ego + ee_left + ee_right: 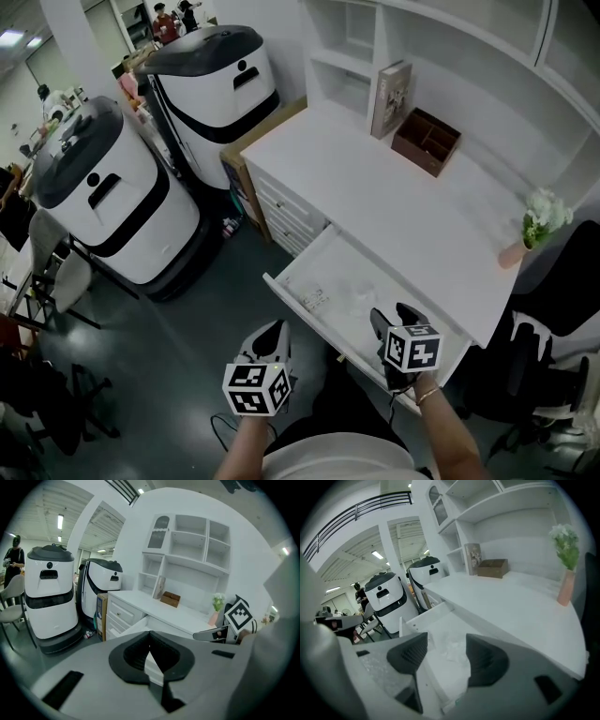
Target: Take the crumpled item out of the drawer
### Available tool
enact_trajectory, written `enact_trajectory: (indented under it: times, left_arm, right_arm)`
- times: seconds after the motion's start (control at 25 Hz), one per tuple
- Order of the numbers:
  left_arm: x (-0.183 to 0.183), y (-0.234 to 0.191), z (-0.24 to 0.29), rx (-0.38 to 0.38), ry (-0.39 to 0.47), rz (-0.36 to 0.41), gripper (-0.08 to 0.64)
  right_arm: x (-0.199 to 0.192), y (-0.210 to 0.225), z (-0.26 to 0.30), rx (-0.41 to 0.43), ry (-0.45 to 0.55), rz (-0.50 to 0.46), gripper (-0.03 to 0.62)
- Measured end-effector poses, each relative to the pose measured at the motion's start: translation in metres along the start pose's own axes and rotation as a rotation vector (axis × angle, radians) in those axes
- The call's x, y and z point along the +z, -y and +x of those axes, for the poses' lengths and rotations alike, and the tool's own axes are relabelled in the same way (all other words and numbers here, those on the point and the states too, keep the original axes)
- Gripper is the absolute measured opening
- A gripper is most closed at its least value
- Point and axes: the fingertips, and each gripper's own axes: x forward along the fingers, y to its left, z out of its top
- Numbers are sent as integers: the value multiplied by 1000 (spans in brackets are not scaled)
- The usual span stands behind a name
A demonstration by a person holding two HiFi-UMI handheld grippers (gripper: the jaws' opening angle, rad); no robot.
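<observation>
The white desk's drawer [296, 255] stands pulled out, and a crumpled clear plastic item [359, 296] lies inside it. My right gripper [392, 317] hangs over the drawer's near right corner, open. In the right gripper view the crumpled item [453, 652] shows through the wide gap of that gripper [446, 641], a little beyond the fingertips and untouched. My left gripper [270, 336] is outside the drawer, below its front edge, over the floor. In the left gripper view its jaws [149, 637] meet at the tips with nothing between them.
Two white-and-black machines [112, 197] [220, 84] stand on the floor left of the desk. On the desk top [375, 197] are a brown wooden box [427, 141], an upright book [389, 98] and a pink vase of flowers [536, 230]. A black chair [553, 319] stands at right.
</observation>
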Motion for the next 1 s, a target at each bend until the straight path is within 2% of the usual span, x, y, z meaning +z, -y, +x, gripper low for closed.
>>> enact_trajectory:
  times: [0.52,1.0]
  left_arm:
    - [0,-25,37,86,-58,-37,-5]
    - [-6,-39,53,121,-98,-67,-5]
  right_arm:
    - [-18,30,82,-4,-180,-48,242]
    - [-49,51,133,-46,-321,-70,242]
